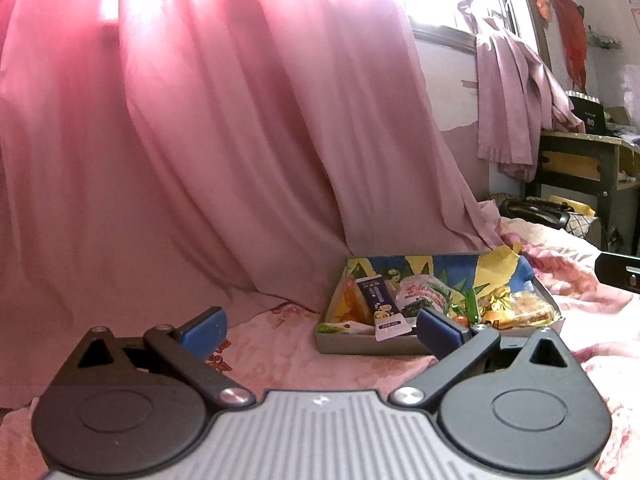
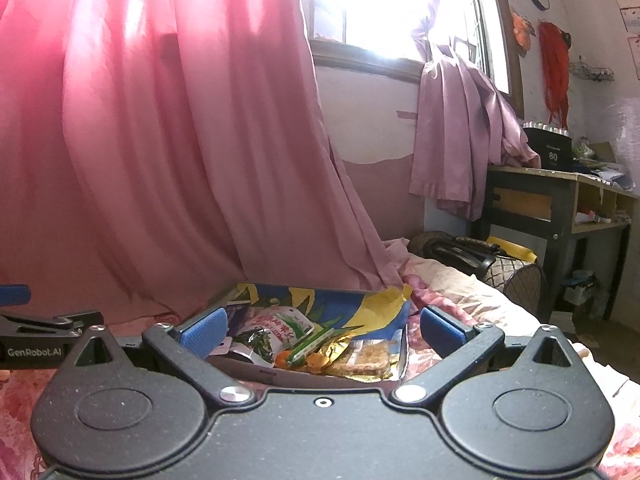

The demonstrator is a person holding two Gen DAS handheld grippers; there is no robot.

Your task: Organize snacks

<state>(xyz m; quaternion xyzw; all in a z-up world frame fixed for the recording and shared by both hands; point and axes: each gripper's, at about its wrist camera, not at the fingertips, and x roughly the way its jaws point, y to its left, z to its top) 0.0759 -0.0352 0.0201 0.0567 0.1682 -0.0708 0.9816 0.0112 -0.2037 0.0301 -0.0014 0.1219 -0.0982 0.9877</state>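
Note:
A shallow grey box (image 1: 360, 345) with a bright printed lining sits on the pink bedspread and holds several snacks: a dark blue and white packet (image 1: 384, 308), a white and green packet (image 1: 424, 296), gold-wrapped sweets (image 1: 496, 298) and a clear pack of brown bars (image 1: 528, 308). My left gripper (image 1: 320, 330) is open and empty, left of the box and just short of it. My right gripper (image 2: 322, 330) is open and empty, just short of the same box (image 2: 256, 376), with the white and green packet (image 2: 280, 326) and bars (image 2: 368, 358) between its fingers in view.
A pink curtain (image 1: 200, 140) hangs close behind the box. The bed is covered with a pink floral spread (image 1: 280, 364). A dark bag (image 2: 460, 252) lies at the bed's far end. A wooden desk (image 2: 560, 200) stands at the right.

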